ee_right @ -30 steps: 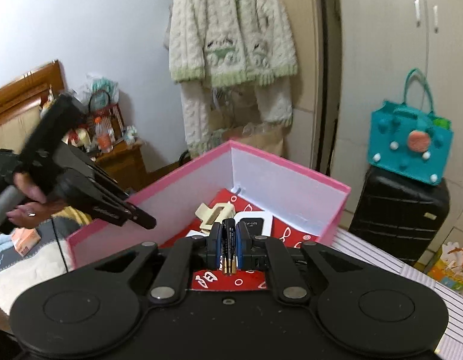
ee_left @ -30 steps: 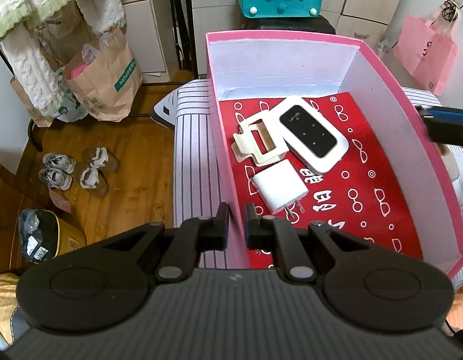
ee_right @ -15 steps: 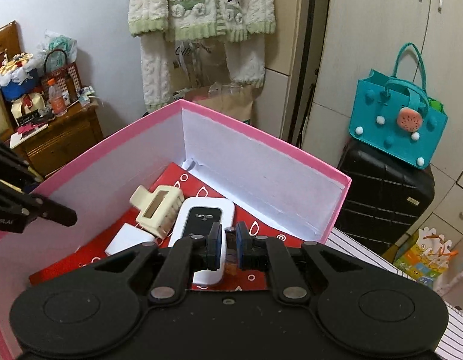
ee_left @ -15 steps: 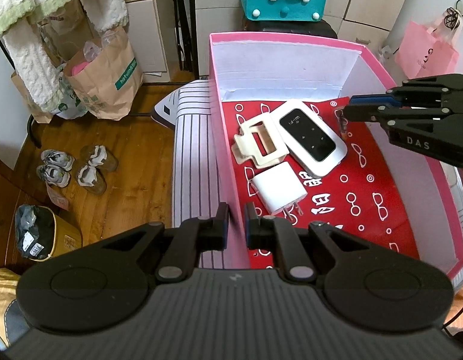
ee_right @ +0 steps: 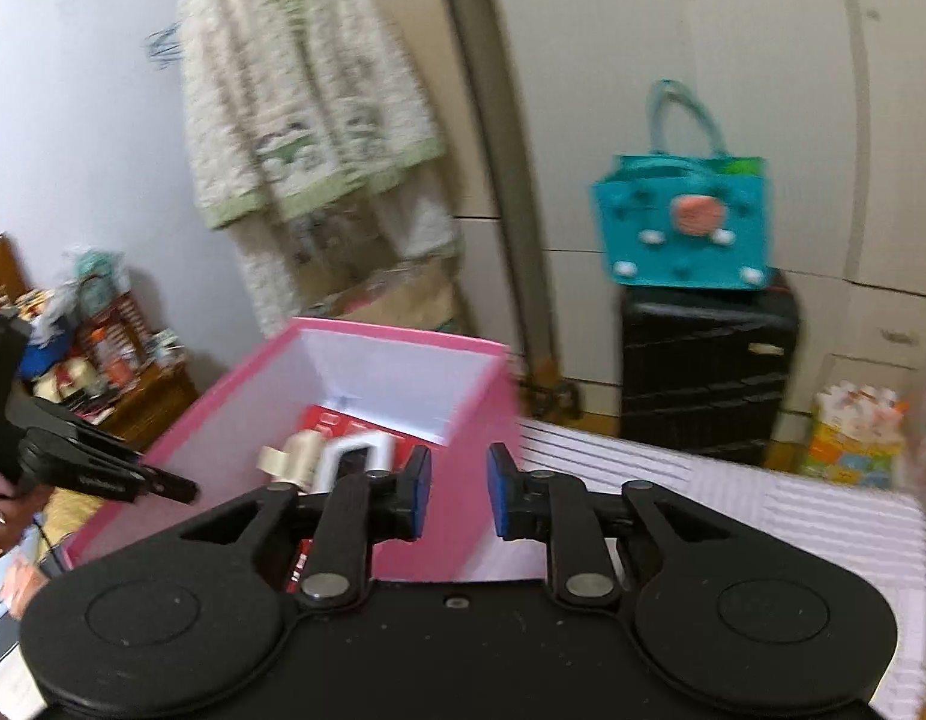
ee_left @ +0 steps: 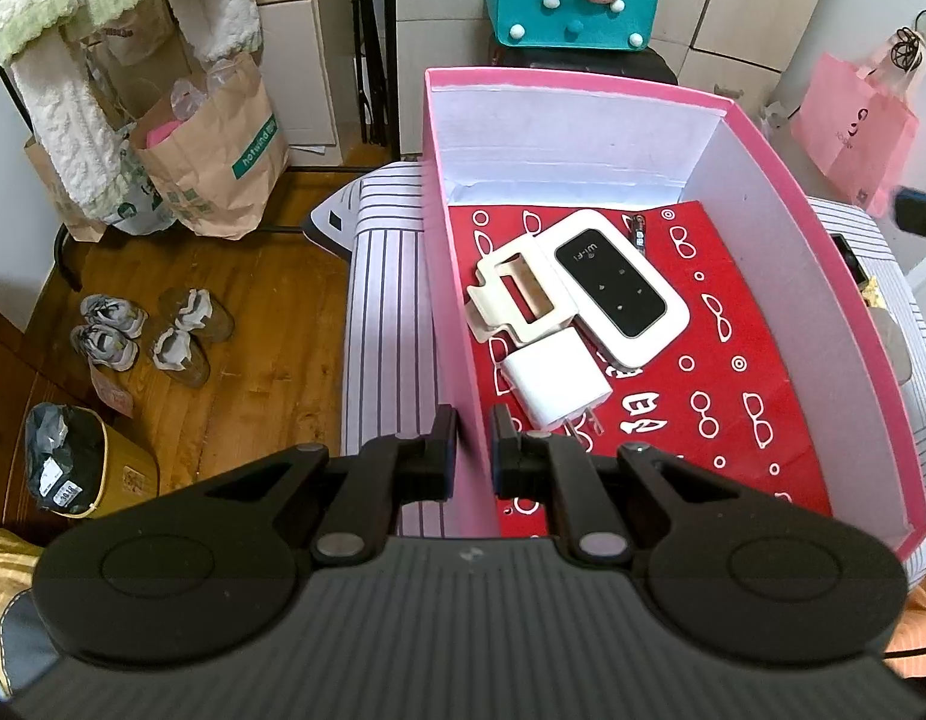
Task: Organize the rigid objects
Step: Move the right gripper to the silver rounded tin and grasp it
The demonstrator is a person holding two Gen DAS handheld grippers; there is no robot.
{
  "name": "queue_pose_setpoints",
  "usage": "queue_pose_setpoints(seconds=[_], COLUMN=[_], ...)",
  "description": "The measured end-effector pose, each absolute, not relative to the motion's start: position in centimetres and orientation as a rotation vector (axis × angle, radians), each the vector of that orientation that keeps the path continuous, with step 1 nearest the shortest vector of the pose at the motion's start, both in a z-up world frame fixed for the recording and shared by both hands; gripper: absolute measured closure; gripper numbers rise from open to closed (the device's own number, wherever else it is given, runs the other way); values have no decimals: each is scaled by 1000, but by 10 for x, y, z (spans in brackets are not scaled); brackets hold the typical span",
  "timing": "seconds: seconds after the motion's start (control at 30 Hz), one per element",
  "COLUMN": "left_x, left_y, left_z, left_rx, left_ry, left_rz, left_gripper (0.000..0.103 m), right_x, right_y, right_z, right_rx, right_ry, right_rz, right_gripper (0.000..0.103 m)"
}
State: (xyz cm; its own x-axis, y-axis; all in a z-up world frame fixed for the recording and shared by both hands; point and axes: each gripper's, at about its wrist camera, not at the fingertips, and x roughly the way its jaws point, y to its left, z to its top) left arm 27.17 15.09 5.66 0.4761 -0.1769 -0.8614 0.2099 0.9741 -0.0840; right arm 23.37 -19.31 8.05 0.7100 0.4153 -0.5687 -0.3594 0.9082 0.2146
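A pink box (ee_left: 583, 81) with a red patterned floor stands on a striped cloth. In it lie a white Wi-Fi device (ee_left: 619, 288), a cream hair claw (ee_left: 517, 300), a white charger plug (ee_left: 556, 384) and a small dark stick (ee_left: 640, 231) beside the Wi-Fi device. My left gripper (ee_left: 472, 444) is shut on the box's left wall near the front corner. My right gripper (ee_right: 459, 498) is off the box's right side; its jaws are opening with nothing between them. The right wrist view is blurred; the left gripper (ee_right: 183, 489) shows at its left.
The striped cloth (ee_left: 384, 300) covers the table under the box. A teal bag (ee_right: 682, 228) sits on a black suitcase (ee_right: 709, 372) behind. A paper bag (ee_left: 216, 156) and shoes (ee_left: 144, 336) lie on the wood floor at left. Small items (ee_left: 865, 276) sit right of the box.
The right gripper carried the small dark stick over the box, let it go beside the Wi-Fi device, then pulled back to the right with its jaws parting. The left gripper stayed on the wall.
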Motion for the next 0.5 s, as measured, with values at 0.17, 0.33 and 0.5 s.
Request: queue_pose_setpoints(seconds=[0.17,0.33,0.5], left_x=[271,270,267], left_y=[151,152,153], left_z=[56,55,54], left_rx=[26,8,0], left_ry=[1041,1034,1025], left_rz=[-230,-220,-211], left_gripper=[93,93,94], right_x=[214,199,182], right_y=[-237,-265,-271], right_z=[60,33,8], right_rx=[127,159,114], right_ry=[700,732,736], right_rz=[304,228,181], right_gripper=[67,53,40])
